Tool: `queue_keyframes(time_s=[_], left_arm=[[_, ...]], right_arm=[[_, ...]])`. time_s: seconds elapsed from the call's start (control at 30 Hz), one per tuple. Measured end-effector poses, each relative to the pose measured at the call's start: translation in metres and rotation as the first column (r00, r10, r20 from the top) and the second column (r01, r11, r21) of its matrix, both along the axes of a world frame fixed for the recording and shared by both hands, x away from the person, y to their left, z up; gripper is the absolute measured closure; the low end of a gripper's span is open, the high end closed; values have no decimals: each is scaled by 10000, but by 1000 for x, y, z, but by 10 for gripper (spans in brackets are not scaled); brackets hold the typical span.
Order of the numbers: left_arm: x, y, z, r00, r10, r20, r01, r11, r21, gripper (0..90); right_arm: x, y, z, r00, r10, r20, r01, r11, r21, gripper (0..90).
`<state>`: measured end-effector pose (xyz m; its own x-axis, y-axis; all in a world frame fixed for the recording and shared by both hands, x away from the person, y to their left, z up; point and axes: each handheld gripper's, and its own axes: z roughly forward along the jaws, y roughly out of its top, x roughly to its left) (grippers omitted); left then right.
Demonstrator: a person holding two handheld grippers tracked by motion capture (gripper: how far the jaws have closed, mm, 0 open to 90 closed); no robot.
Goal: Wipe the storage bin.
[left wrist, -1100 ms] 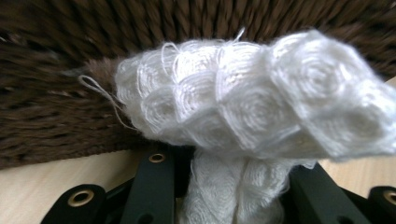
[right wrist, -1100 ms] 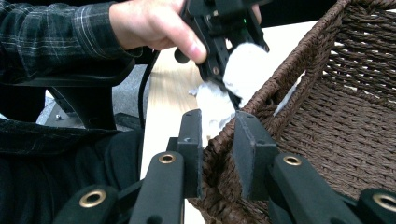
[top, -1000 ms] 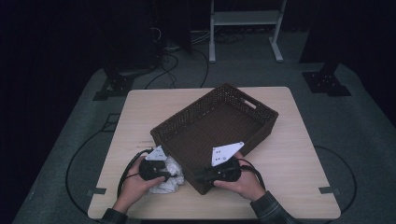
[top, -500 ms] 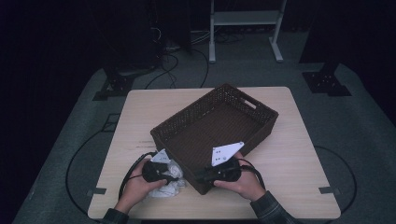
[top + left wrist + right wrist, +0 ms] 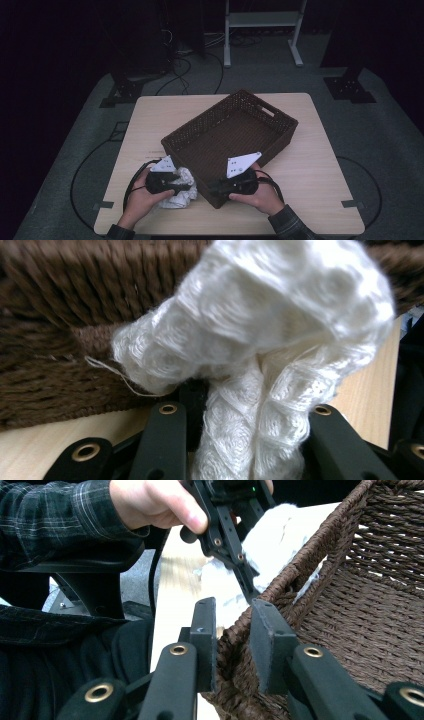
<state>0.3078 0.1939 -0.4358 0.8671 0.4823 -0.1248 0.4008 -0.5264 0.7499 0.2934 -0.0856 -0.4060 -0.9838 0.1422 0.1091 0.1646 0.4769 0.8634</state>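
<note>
Near the counter's front edge, the left hand-held gripper [image 5: 182, 186] has its jaws closed on a bunched white cloth [image 5: 260, 340], which bulges out above them and lies on the counter [image 5: 310, 165] just beside the basket's front-left corner. Beside it, the right hand-held gripper [image 5: 234, 645] straddles the front rim of the brown woven basket [image 5: 235, 135], one jaw outside the wall and one inside, pinching the weave between them. Each is held in one of the person's hands at the front edge. Farther out, the basket sits askew across the middle of the counter, its far corner toward the back right.
</note>
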Motion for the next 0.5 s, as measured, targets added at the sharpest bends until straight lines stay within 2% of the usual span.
queue_keyframes(time_s=[0.1,0.33,0.5], left_arm=[[-2,2,5,9999,7,112,-5,9999,-142,670],[-6,9,19,9993,28,375,7,9958,-914,670],[-5,5,14,9997,-65,221,84,9959,-897,671]], right_arm=[[0,0,0,10000,6,5,-6,10000,10,723],[0,0,0,10000,12,1,-12,10000,9,723],[0,0,0,10000,18,-19,-18,10000,2,722]])
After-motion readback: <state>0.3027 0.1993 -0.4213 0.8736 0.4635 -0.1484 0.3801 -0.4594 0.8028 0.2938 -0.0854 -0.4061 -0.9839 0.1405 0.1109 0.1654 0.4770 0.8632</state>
